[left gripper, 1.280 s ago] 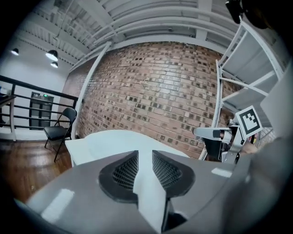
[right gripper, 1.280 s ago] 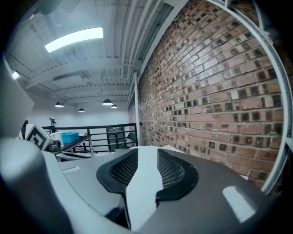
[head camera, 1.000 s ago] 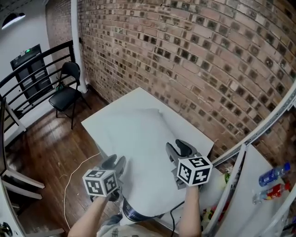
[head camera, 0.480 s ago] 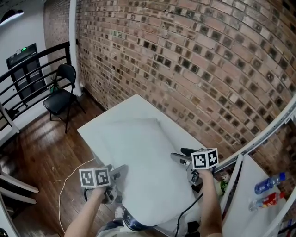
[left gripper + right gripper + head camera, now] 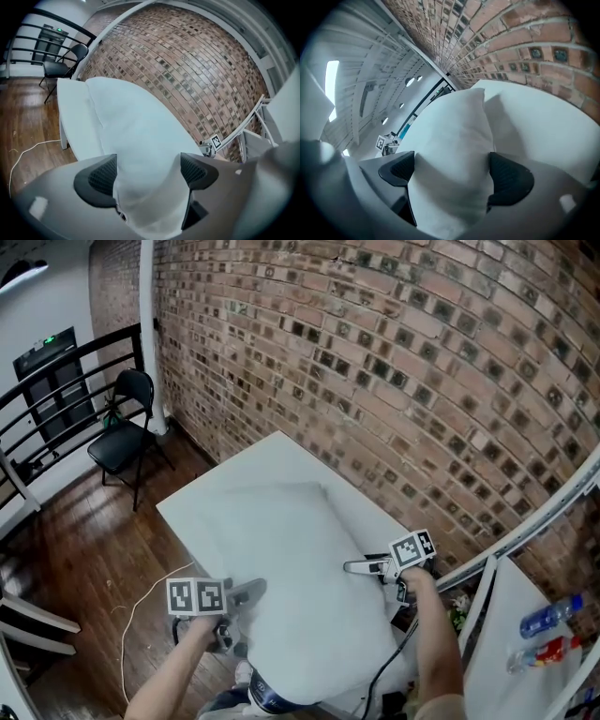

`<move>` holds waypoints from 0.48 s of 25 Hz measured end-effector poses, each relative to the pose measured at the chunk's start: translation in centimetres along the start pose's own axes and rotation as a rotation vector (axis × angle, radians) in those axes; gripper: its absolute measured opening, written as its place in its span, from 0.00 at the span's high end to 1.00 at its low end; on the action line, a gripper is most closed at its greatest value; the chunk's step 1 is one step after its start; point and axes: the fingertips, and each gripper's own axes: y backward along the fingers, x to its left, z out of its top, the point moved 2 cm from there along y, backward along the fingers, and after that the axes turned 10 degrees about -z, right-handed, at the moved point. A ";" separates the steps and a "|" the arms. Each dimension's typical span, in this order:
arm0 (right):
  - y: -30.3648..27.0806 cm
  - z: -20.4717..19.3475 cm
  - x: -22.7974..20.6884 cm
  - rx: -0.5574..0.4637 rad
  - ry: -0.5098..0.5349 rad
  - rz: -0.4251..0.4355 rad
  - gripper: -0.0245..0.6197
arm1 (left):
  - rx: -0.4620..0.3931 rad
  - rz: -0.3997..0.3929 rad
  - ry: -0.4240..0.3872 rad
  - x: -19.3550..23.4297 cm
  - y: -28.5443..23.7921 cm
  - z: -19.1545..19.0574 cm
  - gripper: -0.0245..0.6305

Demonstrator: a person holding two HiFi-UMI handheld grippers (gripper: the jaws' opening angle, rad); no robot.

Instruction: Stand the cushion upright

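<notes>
A large white cushion [image 5: 300, 568] lies flat on the white table [image 5: 202, 507], reaching to its near end. My left gripper [image 5: 246, 592] is at the cushion's near left edge. Its jaws have just been opening, and a fold of cushion [image 5: 136, 131] bulges into the gap of the left gripper [image 5: 147, 171]. My right gripper [image 5: 362, 567] is at the cushion's right edge, pointing left. Its jaws have also just been opening, and the cushion [image 5: 454, 136] fills the space in the right gripper [image 5: 450, 176]. I see neither pair of pads squeezing the fabric.
A brick wall runs close along the table's far and right sides. A black chair [image 5: 127, 423] stands on the wooden floor at the left, by a railing. A white cable [image 5: 141, 601] trails on the floor. Bottles [image 5: 542, 617] stand on a white surface at the right.
Both grippers came down from above the cushion and spread apart, the left to its left edge, the right to its right edge. Both pairs of jaws opened wide around the cushion.
</notes>
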 end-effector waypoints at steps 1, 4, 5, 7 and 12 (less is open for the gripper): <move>-0.6 -0.2 0.0 0.017 -0.012 0.020 0.18 | 0.005 0.001 0.002 0.1 -0.2 -0.1 0.34; -2.0 -0.8 0.2 0.061 -0.008 0.052 0.26 | 0.022 -0.010 -0.008 0.2 -0.8 -0.3 0.45; -2.3 -0.9 0.3 0.075 -0.008 0.053 0.30 | 0.026 -0.017 -0.016 0.0 -0.9 -0.3 0.51; -2.6 -0.9 0.4 0.091 -0.018 0.046 0.40 | 0.031 -0.034 -0.028 -0.4 -1.1 -0.1 0.63; -2.8 -1.0 0.7 0.085 -0.013 -0.029 0.61 | 0.051 -0.039 -0.052 -1.0 -1.2 0.3 0.76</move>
